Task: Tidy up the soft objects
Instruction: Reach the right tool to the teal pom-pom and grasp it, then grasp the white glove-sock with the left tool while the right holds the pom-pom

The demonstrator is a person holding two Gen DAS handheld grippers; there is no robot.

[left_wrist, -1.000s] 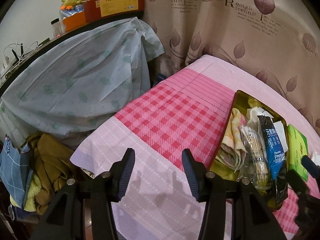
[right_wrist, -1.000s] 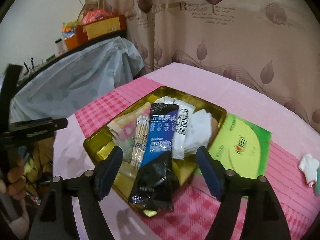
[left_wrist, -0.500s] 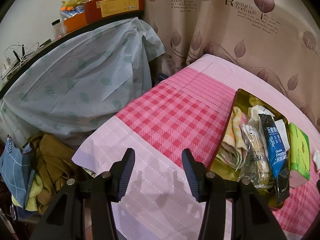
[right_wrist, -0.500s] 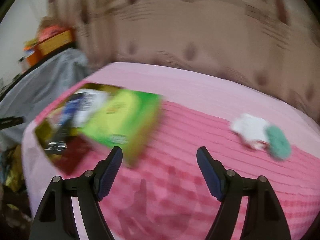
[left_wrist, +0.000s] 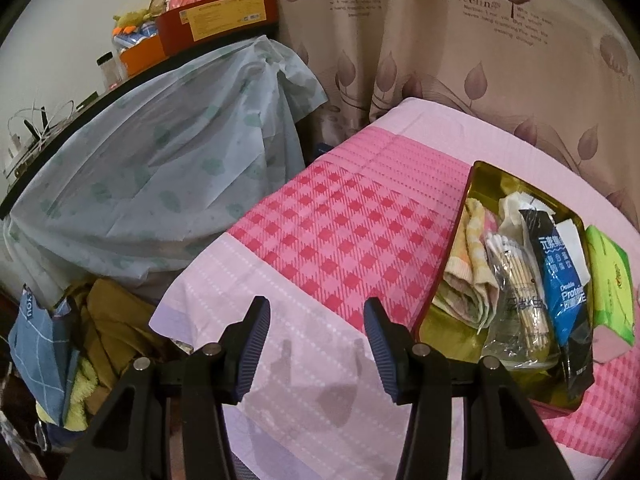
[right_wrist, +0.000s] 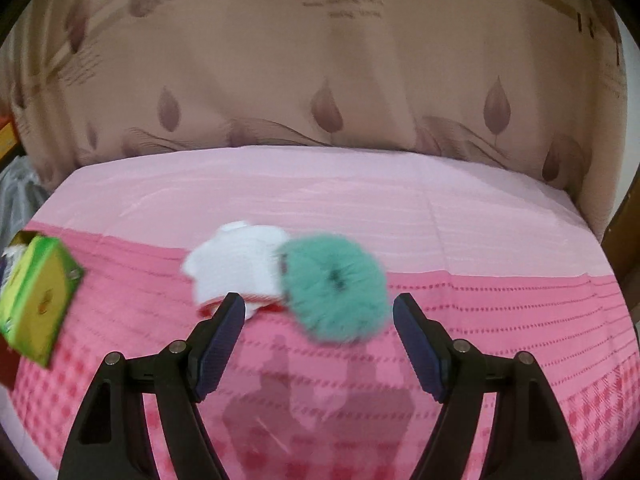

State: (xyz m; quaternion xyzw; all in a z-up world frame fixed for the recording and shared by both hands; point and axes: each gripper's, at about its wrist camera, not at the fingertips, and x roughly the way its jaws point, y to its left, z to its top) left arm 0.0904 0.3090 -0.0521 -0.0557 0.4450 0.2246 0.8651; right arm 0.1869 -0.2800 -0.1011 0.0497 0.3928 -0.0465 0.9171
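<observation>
In the left wrist view, the left gripper hangs with its jaws wide apart and nothing between them, above the pale edge of the pink checked cloth. To its right lies a gold tin with a folded towel, a bag of sticks and a blue sachet inside. In the right wrist view, the right gripper is also wide and empty. Just beyond its tips lie a fluffy green ball and a white soft item, which seem to touch each other, though the picture is blurred. A green pack lies far left.
</observation>
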